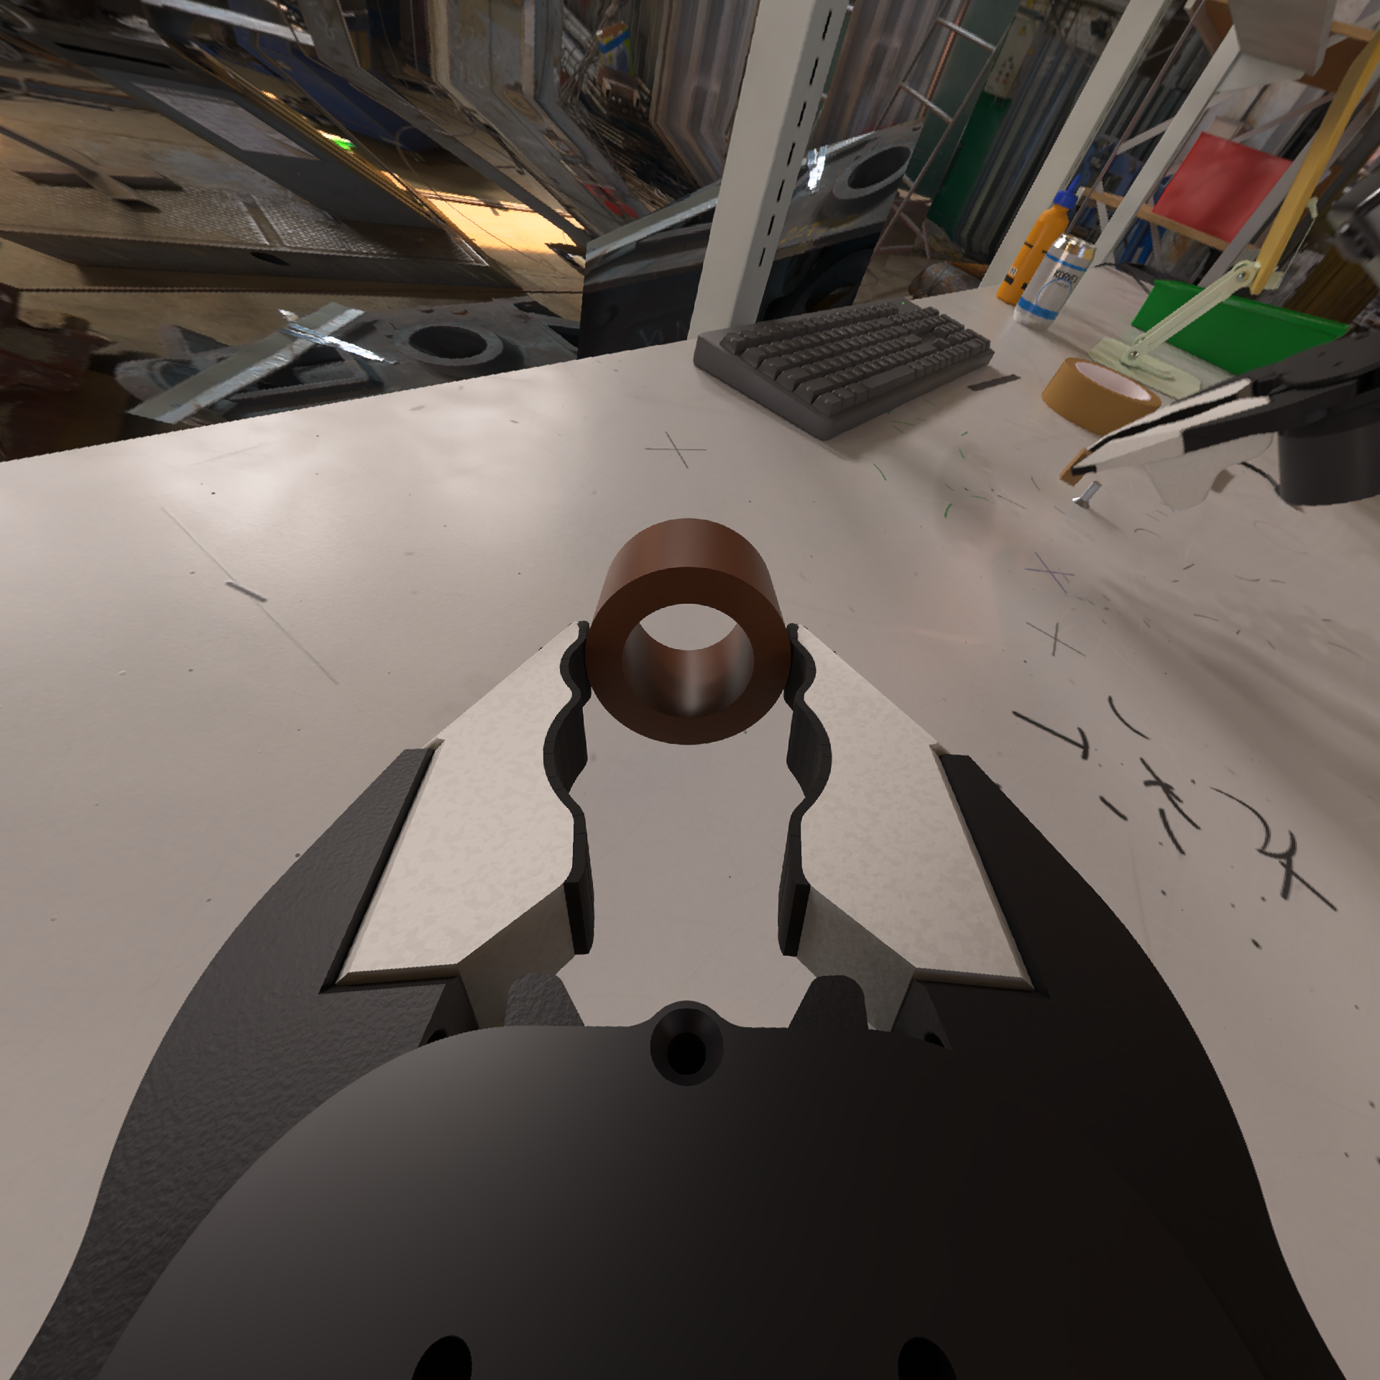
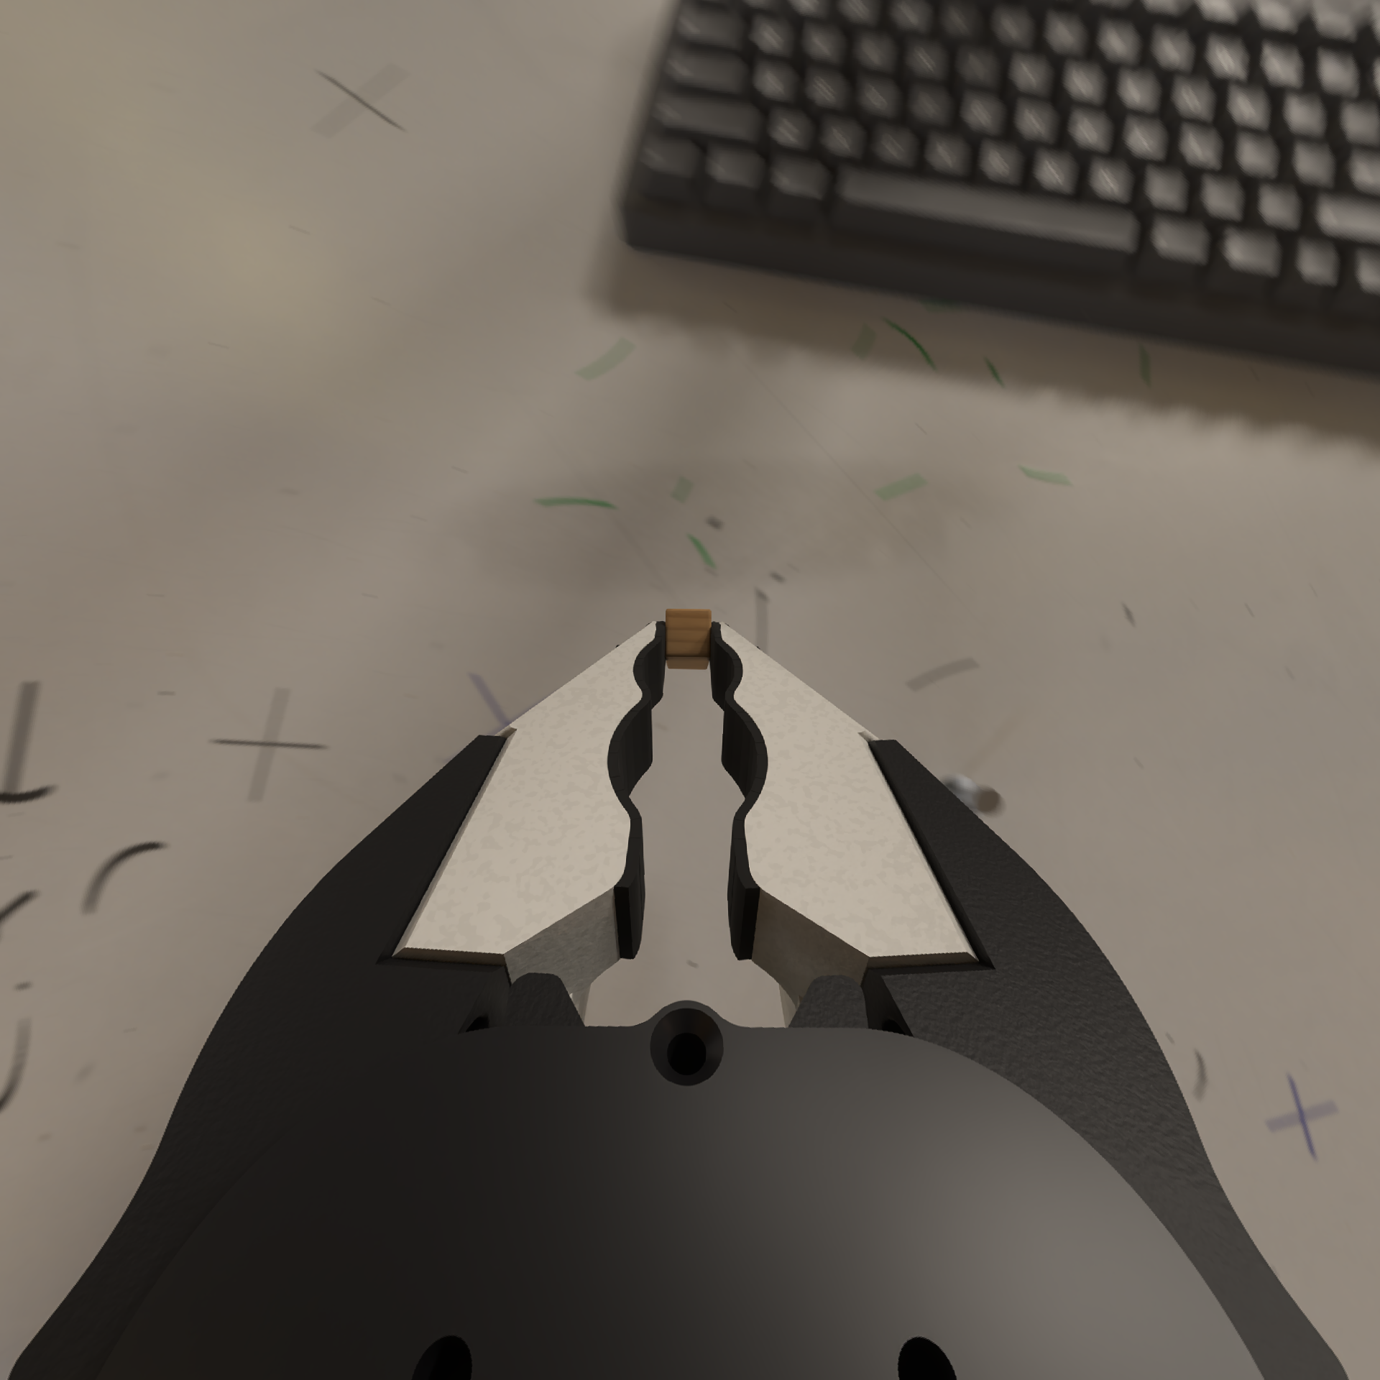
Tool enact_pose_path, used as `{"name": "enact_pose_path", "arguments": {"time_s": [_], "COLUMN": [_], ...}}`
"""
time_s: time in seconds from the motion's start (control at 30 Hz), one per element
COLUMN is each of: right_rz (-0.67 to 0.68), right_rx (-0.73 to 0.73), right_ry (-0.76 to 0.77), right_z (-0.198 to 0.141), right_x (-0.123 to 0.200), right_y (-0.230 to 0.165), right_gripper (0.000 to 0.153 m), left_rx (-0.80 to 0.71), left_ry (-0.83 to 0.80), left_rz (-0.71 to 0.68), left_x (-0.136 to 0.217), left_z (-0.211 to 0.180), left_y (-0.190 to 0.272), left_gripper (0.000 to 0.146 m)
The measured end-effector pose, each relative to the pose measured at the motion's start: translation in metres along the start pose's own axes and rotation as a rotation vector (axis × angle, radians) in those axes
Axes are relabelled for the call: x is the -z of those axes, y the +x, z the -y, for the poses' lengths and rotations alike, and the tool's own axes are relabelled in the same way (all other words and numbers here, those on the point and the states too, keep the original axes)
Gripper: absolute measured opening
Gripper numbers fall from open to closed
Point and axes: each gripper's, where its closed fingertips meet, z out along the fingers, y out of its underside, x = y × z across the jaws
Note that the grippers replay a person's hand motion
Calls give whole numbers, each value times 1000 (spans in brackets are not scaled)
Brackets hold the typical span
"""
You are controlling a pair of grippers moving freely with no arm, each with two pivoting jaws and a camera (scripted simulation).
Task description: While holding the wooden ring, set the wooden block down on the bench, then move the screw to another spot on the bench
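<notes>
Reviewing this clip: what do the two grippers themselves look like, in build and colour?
Both match. The left gripper has a broad matte-black, rounded body with a round hole at its centre, and two tapering fingers faced in speckled off-white, lined inside with wavy black pads. The right gripper is built the same. No cables or markings show.

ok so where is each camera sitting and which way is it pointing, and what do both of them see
Left wrist view: sits on the left gripper, looking forward and slightly down across the bench; its own fingers clamp the wooden ring.
Right wrist view: sits on the right gripper, looking steeply down at the bench; its fingers pinch the wooden block.
Shared: keyboard, screw, block, bench markings.
</notes>
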Motion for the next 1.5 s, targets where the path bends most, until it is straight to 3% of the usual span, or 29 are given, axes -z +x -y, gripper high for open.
{"name": "enact_pose_path", "arguments": {"time_s": [0.1,0.2,0.33,0.43,0.57,1.0,1.1,1.2,1.3,1.4,1.5], "right_rz": [102,301,520,627,648,588,579,487,253,28,-78], "right_rx": [102,205,370,474,556,545,497,362,205,104,59], "right_ry": [56,85,48,0,-36,-28,35,130,202,168,69], "right_z": [27,48,40,19,0,-2,14,44,66,63,46], "right_x": [-1,-17,-43,-50,-55,-59,-49,-36,-32,-39,-45], "right_y": [-57,-141,-236,-275,-293,-285,-271,-220,-133,-54,-5], "right_gripper": [11,11,11,11,11,12,35,37,37,38,44], "left_rx": [-17,-37,-58,-58,-48,-68,-73,-73,-71,-67,-65], "left_ry": [-15,-17,-18,-21,-23,-15,-14,-15,-16,-28,-36], "left_rz": [0,-1,-2,-6,-7,4,7,8,9,11,11], "left_x": [-2,-2,-2,-2,-2,-1,-1,-1,-2,-3,-4], "left_z": [-2,-2,-3,-3,-3,-3,-3,-2,-3,-4,-5], "left_y": [2,4,6,7,6,7,7,7,6,6,5], "left_gripper": [52,52,52,52,52,52,52,52,52,52,52]}}
